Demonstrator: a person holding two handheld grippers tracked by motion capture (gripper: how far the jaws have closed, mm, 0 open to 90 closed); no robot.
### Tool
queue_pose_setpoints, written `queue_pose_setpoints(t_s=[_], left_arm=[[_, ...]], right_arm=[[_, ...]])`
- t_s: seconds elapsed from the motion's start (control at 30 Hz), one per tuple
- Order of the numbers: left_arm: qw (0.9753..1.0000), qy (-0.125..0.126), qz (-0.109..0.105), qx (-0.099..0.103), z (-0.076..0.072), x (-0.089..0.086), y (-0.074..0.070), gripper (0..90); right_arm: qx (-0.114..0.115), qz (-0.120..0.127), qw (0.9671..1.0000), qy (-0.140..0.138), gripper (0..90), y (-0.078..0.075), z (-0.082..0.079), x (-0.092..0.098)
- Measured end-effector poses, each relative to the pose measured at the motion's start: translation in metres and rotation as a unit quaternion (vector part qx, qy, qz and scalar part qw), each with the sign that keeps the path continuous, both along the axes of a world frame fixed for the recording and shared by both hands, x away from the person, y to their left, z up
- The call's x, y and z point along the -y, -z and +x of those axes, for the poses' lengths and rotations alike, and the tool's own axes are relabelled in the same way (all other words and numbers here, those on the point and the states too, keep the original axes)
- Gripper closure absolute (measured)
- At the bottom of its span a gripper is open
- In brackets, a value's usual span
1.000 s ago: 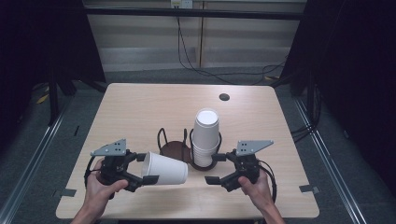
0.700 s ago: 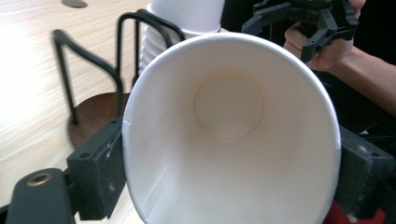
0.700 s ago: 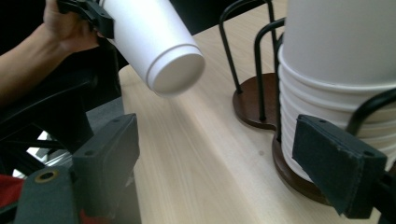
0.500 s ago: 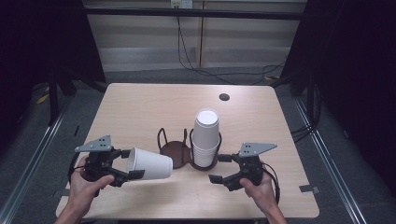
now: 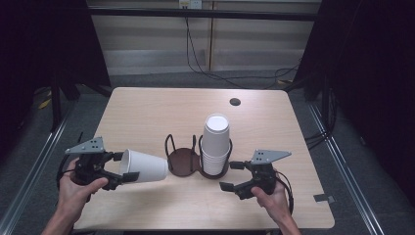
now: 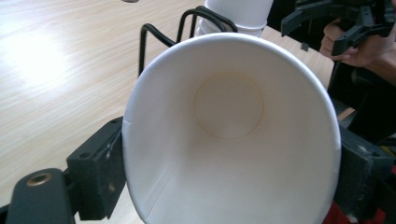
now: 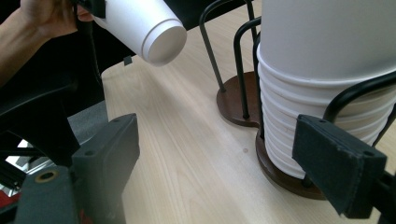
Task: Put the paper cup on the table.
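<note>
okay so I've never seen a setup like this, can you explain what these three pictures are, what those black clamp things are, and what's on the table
A person sits at a wooden table and holds a hand-operated clamp, called a gripper, in each hand. The high view looks down from above the person's side. The other two pictures come from small cameras riding on each gripper, looking along its black jaws.

The left gripper is clamped on a white paper cup held on its side; the left gripper view looks straight into the cup's mouth. The right gripper is open and holds nothing, its jaws pointing toward a stack of white cups. That stack sits in one ring of a black wire cup holder with a brown base. The ring beside it is empty.
</note>
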State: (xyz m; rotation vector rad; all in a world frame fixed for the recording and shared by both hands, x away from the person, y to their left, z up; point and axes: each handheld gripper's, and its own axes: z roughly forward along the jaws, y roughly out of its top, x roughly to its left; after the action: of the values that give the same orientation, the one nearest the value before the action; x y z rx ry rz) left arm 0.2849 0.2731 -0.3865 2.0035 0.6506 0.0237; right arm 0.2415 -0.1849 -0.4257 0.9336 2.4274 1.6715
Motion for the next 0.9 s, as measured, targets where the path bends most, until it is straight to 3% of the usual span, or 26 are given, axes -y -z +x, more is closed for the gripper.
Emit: queue_pose_setpoints(t_s=[0.2,0.3,0.5,0.67,0.9], left_arm=[[0.9996,-0.02,0.019,-0.003,0.01,-0.008,-0.007,13.5],[0.9986,-0.033,0.038,0.019,0.014,-0.014,-0.018,13.3],[0.9964,-0.049,0.062,0.033,0.022,-0.022,-0.028,13.3],[0.9947,-0.055,0.083,0.025,0.034,-0.021,-0.031,13.2],[0.9899,-0.055,0.129,0.022,0.055,-0.009,-0.033,13.1]], right_arm=[[-0.002,0.0,1.0,0.0,15.3,0.001,0.001,0.0],[-0.002,-0.001,1.0,0.001,15.2,0.001,0.001,0.0],[-0.003,-0.001,1.0,0.002,15.2,0.001,0.001,0.0],[-0.001,0.001,1.0,0.003,15.3,0.001,0.002,0.001],[-0.002,0.0,1.0,0.003,15.3,0.001,0.001,0.002]])
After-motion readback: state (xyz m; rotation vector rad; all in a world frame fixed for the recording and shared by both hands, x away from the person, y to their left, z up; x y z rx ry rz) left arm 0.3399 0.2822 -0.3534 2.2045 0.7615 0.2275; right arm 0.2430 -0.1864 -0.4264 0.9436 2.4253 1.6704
